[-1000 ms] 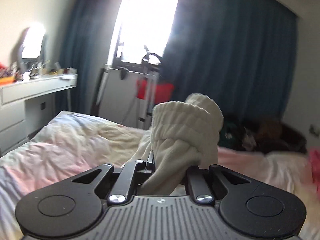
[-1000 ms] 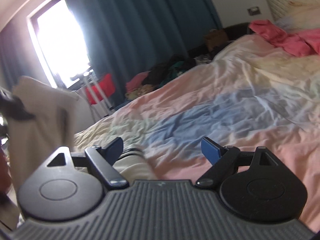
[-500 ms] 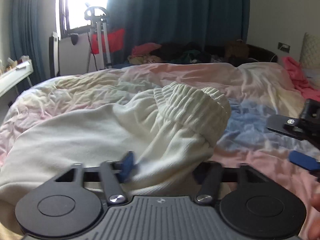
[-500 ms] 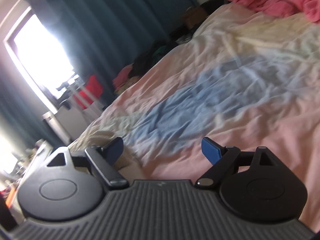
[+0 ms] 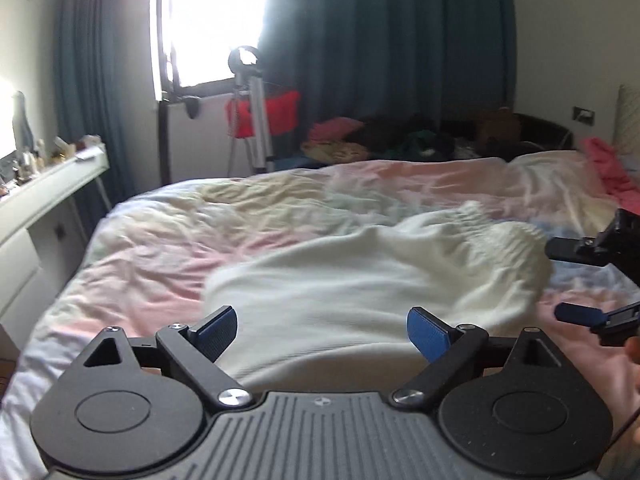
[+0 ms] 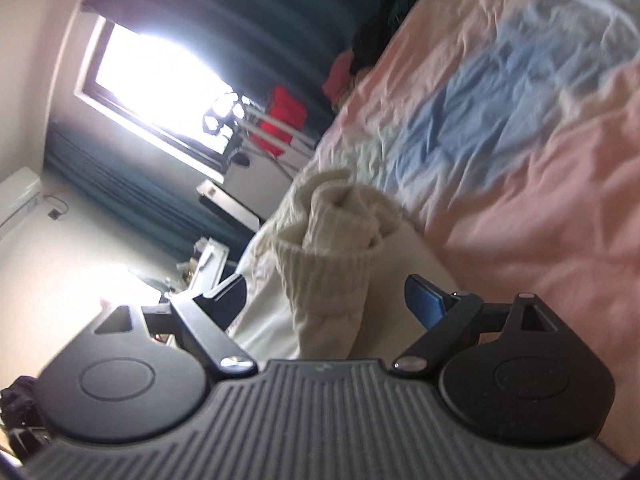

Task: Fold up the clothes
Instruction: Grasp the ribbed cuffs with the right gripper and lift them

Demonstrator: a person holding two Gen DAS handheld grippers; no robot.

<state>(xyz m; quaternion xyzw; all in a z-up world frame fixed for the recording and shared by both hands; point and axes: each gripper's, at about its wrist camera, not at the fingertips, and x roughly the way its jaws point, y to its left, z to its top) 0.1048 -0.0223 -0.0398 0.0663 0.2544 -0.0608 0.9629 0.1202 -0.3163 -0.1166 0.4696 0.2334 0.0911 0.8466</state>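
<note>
One cream garment (image 5: 360, 276), soft and heavy with a ribbed cuff (image 6: 332, 256), lies on the bed (image 5: 168, 248) over a crumpled cover of pink, pale yellow and blue patches. In the left wrist view it spreads across the near middle of the bed. Its long axis runs from the near left, just in front of the left gripper (image 5: 322, 330), out to the far right, where the gathered ribbed end (image 5: 496, 236) points toward the right gripper (image 5: 576, 284). The cloth is blurred there, so the exact folds cannot be told.

The left gripper has its jaws opening, already wide apart. The garment's near edge lies between and beyond the two blue pads (image 5: 426, 334), and neither pad presses on it.

The right gripper (image 6: 324, 300) shows in its own view rolled well over, so the room looks tilted. Its jaws are spread and opening a little. The ribbed cuff stands bunched between the two fingers, its open end pointing away from the camera toward the far window (image 6: 156, 84). Neither finger clearly touches the cuff. From the left wrist view this gripper comes in at the right edge, one finger above the other, just beside the garment's ribbed end.

Far behind the bed hang dark teal curtains (image 5: 384, 48). A tripod (image 5: 252, 116) stands below the bright window, with something red (image 5: 280, 114) behind it. A heap of clothes (image 5: 400, 140) lies along the far side of the bed, pink cloth (image 5: 608, 168) lies at the far right, and a white shelf (image 5: 52, 180) with small things stands at the left wall.
</note>
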